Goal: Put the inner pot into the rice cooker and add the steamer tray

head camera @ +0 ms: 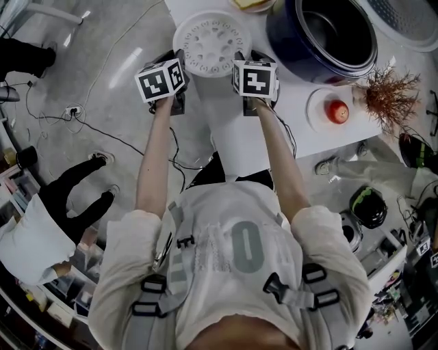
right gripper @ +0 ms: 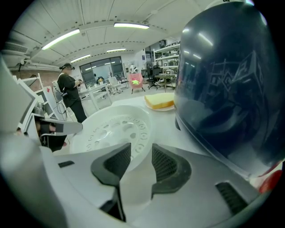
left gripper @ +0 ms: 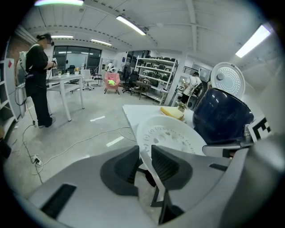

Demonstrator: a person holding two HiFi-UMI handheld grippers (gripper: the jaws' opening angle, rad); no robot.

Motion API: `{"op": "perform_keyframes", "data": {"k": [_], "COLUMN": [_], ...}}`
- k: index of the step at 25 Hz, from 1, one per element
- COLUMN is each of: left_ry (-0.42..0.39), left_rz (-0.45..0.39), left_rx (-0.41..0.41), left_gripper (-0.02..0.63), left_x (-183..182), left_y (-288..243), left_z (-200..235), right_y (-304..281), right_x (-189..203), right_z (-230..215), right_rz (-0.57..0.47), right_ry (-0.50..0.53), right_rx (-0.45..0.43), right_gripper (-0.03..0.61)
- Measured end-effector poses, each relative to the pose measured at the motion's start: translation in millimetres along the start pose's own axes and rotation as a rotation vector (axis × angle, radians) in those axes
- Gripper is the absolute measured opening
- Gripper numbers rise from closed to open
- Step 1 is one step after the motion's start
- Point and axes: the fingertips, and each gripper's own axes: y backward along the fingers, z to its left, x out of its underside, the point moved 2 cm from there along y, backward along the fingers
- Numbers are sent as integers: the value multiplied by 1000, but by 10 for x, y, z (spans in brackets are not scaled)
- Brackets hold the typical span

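The white perforated steamer tray (head camera: pixel 212 42) (left gripper: pixel 171 138) (right gripper: pixel 113 127) lies on the white table, left of the dark blue rice cooker (head camera: pixel 321 34) (left gripper: pixel 220 116) (right gripper: pixel 231 89). The cooker's lid (left gripper: pixel 228 78) stands open and its inside looks dark, with a pot-like wall. My left gripper (head camera: pixel 179 61) (left gripper: pixel 143 162) is at the tray's left edge, and the thin rim runs between its pads. My right gripper (head camera: pixel 241 61) (right gripper: pixel 141 162) is at the tray's right edge, with the rim pinched between its pads, close to the cooker's wall.
A yellow block on a plate (head camera: pixel 252 4) (left gripper: pixel 171 112) (right gripper: pixel 159 100) lies behind the tray. A red apple on a white saucer (head camera: pixel 337 111) and a dried plant (head camera: pixel 390 92) sit right of the cooker. The table's near edge (head camera: pixel 233 140) is in front of me. Cables cross the floor; a person (left gripper: pixel 38 75) stands far left.
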Motion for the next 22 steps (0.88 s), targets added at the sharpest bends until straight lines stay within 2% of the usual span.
{"op": "perform_keyframes", "data": {"k": [6,11,15,22], "left_ry": [-7,-9,-38,-89], "left_rz": [-33,-101,-179,-369], "left_rx": [13,4,-3,-6], "left_gripper": [95,95,94,91], "left_x": [-84,-372,-706,-1408], "left_y": [59,208,436,954], "left_z": [-52,-65,-154,-413], "right_y": [50,217,440,1037], "right_x": [-107,-452,-753,-1432], "right_z": [-34,11,37,58], "right_rz": [-15,-92,-162,-349], "right_ry": [18,62,97,173], "right_rx": [-4,-12,-21,-25], "right_gripper": [150,146,146,144]}}
